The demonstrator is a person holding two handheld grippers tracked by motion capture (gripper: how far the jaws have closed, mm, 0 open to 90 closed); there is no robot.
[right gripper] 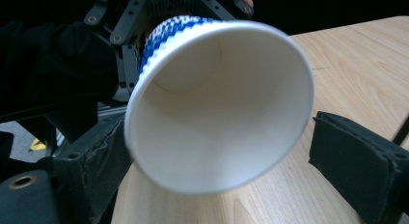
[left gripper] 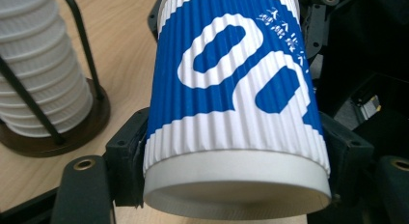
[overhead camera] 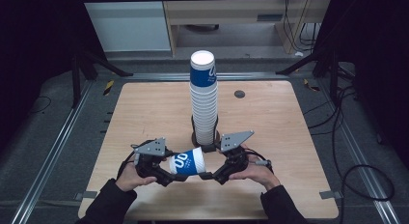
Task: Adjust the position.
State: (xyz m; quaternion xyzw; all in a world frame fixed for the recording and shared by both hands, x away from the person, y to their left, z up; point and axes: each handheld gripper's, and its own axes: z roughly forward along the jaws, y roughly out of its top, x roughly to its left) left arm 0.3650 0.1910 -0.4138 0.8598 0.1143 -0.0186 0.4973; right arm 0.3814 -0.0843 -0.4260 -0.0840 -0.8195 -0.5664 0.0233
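- your left gripper [overhead camera: 170, 178] is clenched on the paper cup [overhead camera: 187, 162]; in the left gripper view its black jaws press the ribbed wall from both sides, low down near the cup's base.
- the cup [left gripper: 231, 103] lies on its side, lifted clear of the table, base toward your left hand [overhead camera: 129, 177], open mouth toward your right.
- its wall is ribbed white with a blue band and white lettering; the base rim is smooth and white.
- your right gripper [overhead camera: 208, 175] sits at the cup's mouth. in the right gripper view the rim [right gripper: 219, 105] hangs between the jaws; the right-hand pad [right gripper: 359, 163] stands apart from it, so that gripper is released, not gripping. whether the left-hand pad touches the rim, you cannot tell.
- both grippers meet low at the near middle of the table [overhead camera: 270, 118], a light wooden top, with your right hand [overhead camera: 253, 172] behind its gripper.
- just beyond them, a tall stack of cups [overhead camera: 203, 101] stands upright in a dark wire holder [overhead camera: 208, 146] with a round base; the top cup shows the same blue band.
- in the left gripper view the stack's lower part [left gripper: 41, 64] sits to the side of the held cup, near but apart.
- a small dark disc [overhead camera: 239, 94] lies on the table past the stack, toward the far right.
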